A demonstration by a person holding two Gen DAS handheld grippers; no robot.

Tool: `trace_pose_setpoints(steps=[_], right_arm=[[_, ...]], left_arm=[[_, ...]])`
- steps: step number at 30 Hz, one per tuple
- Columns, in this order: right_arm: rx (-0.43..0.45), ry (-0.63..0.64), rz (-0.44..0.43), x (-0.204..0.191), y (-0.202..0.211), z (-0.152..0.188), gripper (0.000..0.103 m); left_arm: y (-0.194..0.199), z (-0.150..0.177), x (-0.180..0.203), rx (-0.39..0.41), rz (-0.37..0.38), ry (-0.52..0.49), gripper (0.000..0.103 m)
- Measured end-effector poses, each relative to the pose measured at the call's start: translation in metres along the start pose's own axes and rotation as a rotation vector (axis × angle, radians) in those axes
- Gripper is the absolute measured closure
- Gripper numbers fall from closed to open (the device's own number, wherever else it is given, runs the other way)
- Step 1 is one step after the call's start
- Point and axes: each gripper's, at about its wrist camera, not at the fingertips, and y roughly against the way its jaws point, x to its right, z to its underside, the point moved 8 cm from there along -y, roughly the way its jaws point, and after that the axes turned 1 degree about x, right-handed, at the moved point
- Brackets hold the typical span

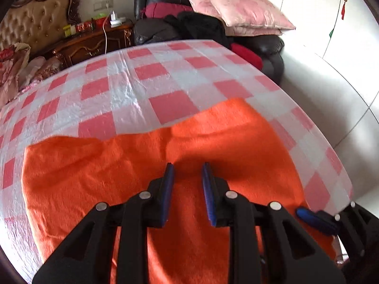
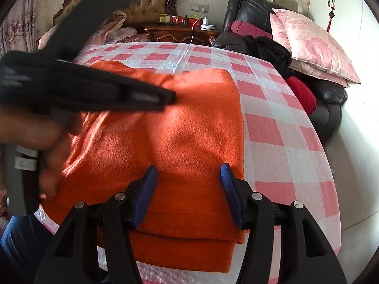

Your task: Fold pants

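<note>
Pink and white squares cover the cloth on the round table (image 2: 279, 142), and the orange pants (image 2: 180, 137) lie on it near the front edge.

Closest in the right wrist view, the right gripper (image 2: 188, 169) hangs over the pants with its blue pads wide apart. Nothing is caught between them. Whether the tips touch the cloth is hard to tell. Under it, the pants are folded into a thick, soft stack, with a lower layer poking out at the front. The right side makes a neat straight edge. The top looks fuzzy, with small bumps and dark shadows.

In the left wrist view, the left gripper (image 1: 187, 168) has its blue pads only a little way apart. It has hold of nothing, and orange cloth shows through the gap. It sits just above the pants or on them; I cannot tell which. From this side the far edge of the pants is wavy, with one soft crease in the middle. In the right wrist view, a bare hand (image 2: 35, 137) holds this gripper at the left, and it looks blurry.

Past the table stands a dark leather sofa (image 2: 331, 99) with pink pillows (image 2: 315, 45) and dark clothes (image 2: 272, 47). Farther back are a brown wooden nightstand (image 2: 180, 35) and a tall padded headboard (image 2: 146, 9).
</note>
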Motion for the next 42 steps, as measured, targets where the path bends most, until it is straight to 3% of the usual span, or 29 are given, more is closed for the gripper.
trace_pose_setpoints(steps=[2,4,7,9,12,14,18,20,22,26,29,31,33,34,37,40,42], right_arm=[[0.003,0.001,-0.001,0.0,0.0,0.0,0.05],[0.002,-0.001,-0.007,0.001,0.0,0.0,0.05],[0.005,-0.05,-0.072,0.009,0.008,-0.004,0.051],[0.029,-0.119,-0.106,0.025,0.017,-0.013,0.051],[0.07,-0.164,-0.091,0.049,0.023,-0.037,0.051],[0.088,-0.132,-0.085,0.051,0.019,-0.054,0.051],[0.027,-0.062,-0.111,0.042,-0.012,-0.067,0.053],[-0.034,-0.041,-0.047,0.05,-0.032,-0.061,0.057],[-0.036,-0.1,-0.091,0.063,-0.037,-0.055,0.05],[-0.017,-0.128,-0.034,0.075,-0.021,-0.051,0.048],[0.03,-0.161,-0.101,0.066,0.008,-0.046,0.048],[0.024,-0.085,-0.113,0.047,0.018,-0.034,0.048],[-0.024,-0.022,-0.055,0.041,0.011,-0.016,0.049],[-0.042,-0.025,-0.032,0.044,0.005,-0.01,0.049],[-0.052,-0.166,-0.09,0.06,0.007,-0.003,0.049],[-0.014,-0.147,-0.045,0.062,0.022,-0.008,0.048],[0.019,-0.166,-0.106,0.052,0.033,-0.014,0.048]], left_arm=[[0.003,0.0,-0.001,0.004,-0.001,0.01,0.077],[0.025,-0.004,-0.009,0.07,-0.018,0.041,0.077],[0.069,0.009,-0.028,0.16,-0.051,0.126,0.06],[0.089,0.031,-0.04,0.178,-0.059,0.189,0.06],[0.101,0.065,-0.049,0.171,-0.093,0.224,0.064],[0.101,0.08,-0.043,0.152,-0.108,0.188,0.079],[0.085,0.106,-0.031,0.075,-0.063,0.15,0.079],[0.085,0.114,-0.032,0.071,-0.074,0.132,0.079],[0.089,0.118,-0.035,0.072,-0.072,0.132,0.08],[0.105,0.125,-0.04,0.091,-0.082,0.171,0.081],[0.119,0.126,-0.034,0.119,-0.073,0.151,0.081],[0.114,0.133,-0.035,0.084,-0.069,0.164,0.081],[0.11,0.139,-0.041,0.07,-0.075,0.18,0.08],[0.113,0.139,-0.041,0.072,-0.081,0.182,0.08],[0.121,0.142,-0.046,0.085,-0.11,0.187,0.074],[0.127,0.145,-0.053,0.094,-0.109,0.221,0.074],[0.132,0.142,-0.051,0.108,-0.111,0.207,0.074]])
